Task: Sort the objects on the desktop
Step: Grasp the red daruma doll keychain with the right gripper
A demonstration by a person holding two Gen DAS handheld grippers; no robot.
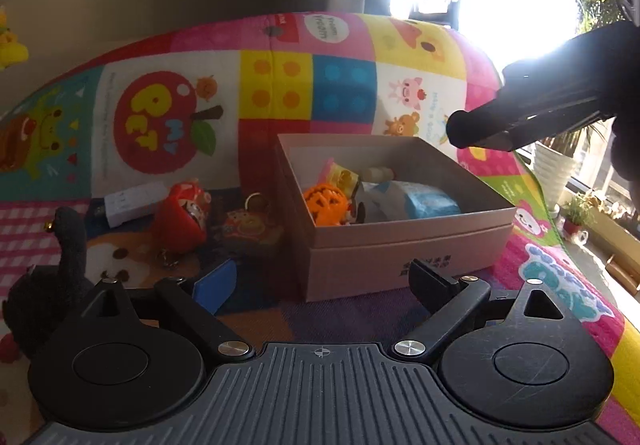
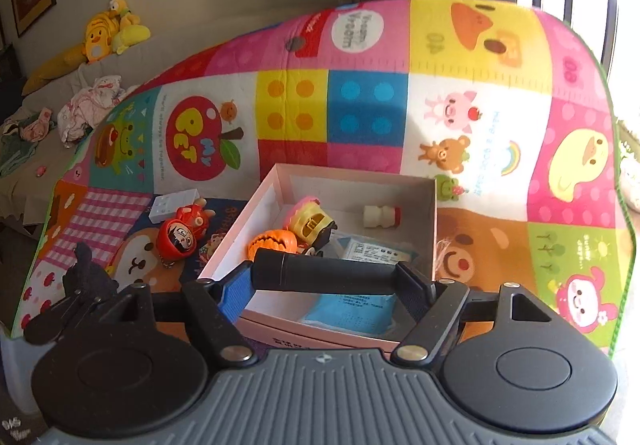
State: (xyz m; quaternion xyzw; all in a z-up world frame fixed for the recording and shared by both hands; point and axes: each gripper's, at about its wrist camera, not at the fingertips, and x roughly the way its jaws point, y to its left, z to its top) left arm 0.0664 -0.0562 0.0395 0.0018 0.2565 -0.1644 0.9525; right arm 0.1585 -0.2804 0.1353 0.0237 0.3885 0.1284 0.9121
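An open pink cardboard box (image 1: 400,241) (image 2: 260,201) stands on the colourful play mat. It holds an orange pumpkin toy (image 1: 326,203) (image 2: 274,241), a yellow toy (image 2: 310,219), a small white bottle (image 2: 382,217) and blue-white packets (image 1: 424,201). My right gripper (image 2: 326,277) is shut on a black cylinder (image 2: 328,271) (image 1: 532,101), held crosswise above the box's near side. My left gripper (image 1: 320,281) is open and empty, low in front of the box. A red daruma doll (image 1: 184,213) (image 2: 178,237), a red keychain charm (image 1: 250,225) and a white adapter (image 1: 132,203) lie left of the box.
A black plush cat (image 1: 48,285) (image 2: 86,273) sits at the near left on the mat. The mat's edge drops off at the right (image 2: 624,245). Potted plants (image 1: 556,169) stand by the bright window. A sofa with yellow plush toys (image 2: 108,31) is at far left.
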